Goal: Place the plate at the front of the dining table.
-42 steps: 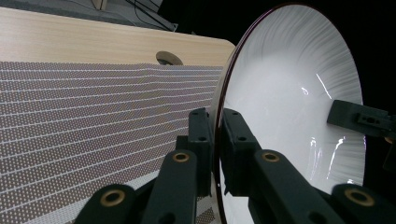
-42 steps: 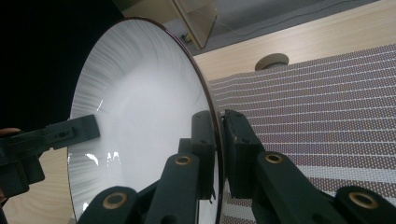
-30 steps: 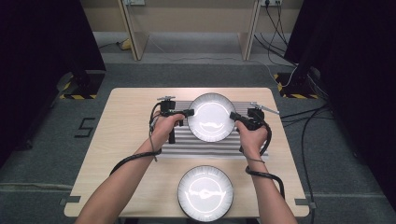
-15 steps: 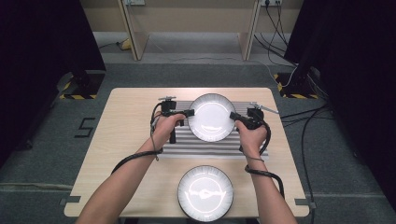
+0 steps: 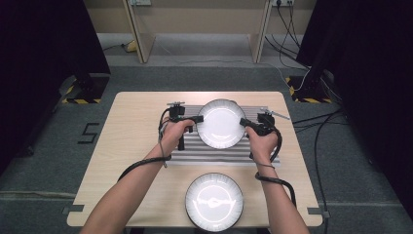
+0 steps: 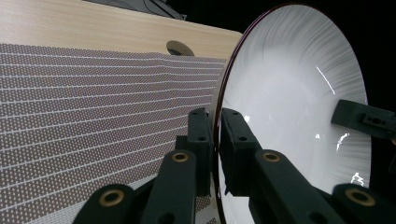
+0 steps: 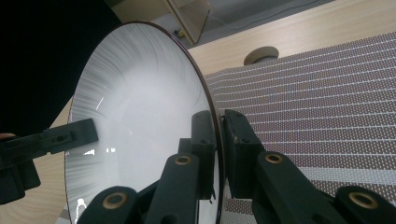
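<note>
High view: a white plate [image 5: 221,123] was held between two grippers over a striped mat [image 5: 209,152] on a wooden table [image 5: 131,126]. Left gripper [image 5: 198,118] clamped the plate's left rim, right gripper [image 5: 243,122] clamped its right rim. Each gripper sat in a hand, left hand [image 5: 174,132] and right hand [image 5: 262,141], forearms coming in from the bottom edge, a cable trailing off each. A second plate [image 5: 214,201] lay flat on the table near the front edge, well apart from both sets of jaws and behind them, toward the person.

Left gripper view: jaws were closed on the rim of the plate [image 6: 299,116], one jaw on each face, dark rim edge running up between them. Left gripper [image 6: 215,140] had the plate's white face spreading out right of the jaws. The mat [image 6: 93,116] lay left of the jaws, bare table beyond it. Right gripper's jaw tip [image 6: 364,119] touched the plate at the far rim.

Right gripper view: same picture mirrored. Right gripper [image 7: 218,140] jaws were shut on the rim of the plate [image 7: 140,116], white face left of the jaws, mat [image 7: 317,93] right of them. Left gripper's jaw [image 7: 51,137] was on the opposite rim. A round hole in the table [image 7: 260,55] showed past the jaw tips, beyond the mat edge.
</note>
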Tool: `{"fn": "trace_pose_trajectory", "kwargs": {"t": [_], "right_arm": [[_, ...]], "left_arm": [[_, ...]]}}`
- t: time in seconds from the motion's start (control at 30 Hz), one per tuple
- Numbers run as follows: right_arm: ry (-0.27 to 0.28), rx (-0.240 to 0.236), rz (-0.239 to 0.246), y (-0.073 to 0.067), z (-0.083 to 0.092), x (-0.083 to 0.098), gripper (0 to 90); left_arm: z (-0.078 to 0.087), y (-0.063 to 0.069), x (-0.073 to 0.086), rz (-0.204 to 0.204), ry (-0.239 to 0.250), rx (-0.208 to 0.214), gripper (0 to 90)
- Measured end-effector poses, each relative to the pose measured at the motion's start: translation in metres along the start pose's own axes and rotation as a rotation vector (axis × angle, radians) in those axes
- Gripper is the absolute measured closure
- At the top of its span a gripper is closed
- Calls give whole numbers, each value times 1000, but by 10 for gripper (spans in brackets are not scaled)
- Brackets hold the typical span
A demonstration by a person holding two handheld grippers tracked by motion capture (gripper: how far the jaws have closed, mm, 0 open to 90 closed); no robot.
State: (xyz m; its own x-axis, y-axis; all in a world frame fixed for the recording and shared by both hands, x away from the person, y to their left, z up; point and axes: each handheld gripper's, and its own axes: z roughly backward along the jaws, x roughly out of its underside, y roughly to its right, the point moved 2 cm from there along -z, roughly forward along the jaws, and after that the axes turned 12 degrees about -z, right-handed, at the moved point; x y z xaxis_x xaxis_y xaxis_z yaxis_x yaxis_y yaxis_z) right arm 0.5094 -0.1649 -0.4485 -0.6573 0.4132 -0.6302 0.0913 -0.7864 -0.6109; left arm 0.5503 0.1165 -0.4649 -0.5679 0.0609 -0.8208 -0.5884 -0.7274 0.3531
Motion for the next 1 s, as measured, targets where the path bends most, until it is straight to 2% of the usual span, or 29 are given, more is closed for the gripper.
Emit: {"fn": "trace_pose_trajectory", "kwargs": {"t": [1.0], "right_arm": [[-18,22,-23,11,-12,5,833]], "left_arm": [[-12,-7,7,22,-30,-13,825]]}}
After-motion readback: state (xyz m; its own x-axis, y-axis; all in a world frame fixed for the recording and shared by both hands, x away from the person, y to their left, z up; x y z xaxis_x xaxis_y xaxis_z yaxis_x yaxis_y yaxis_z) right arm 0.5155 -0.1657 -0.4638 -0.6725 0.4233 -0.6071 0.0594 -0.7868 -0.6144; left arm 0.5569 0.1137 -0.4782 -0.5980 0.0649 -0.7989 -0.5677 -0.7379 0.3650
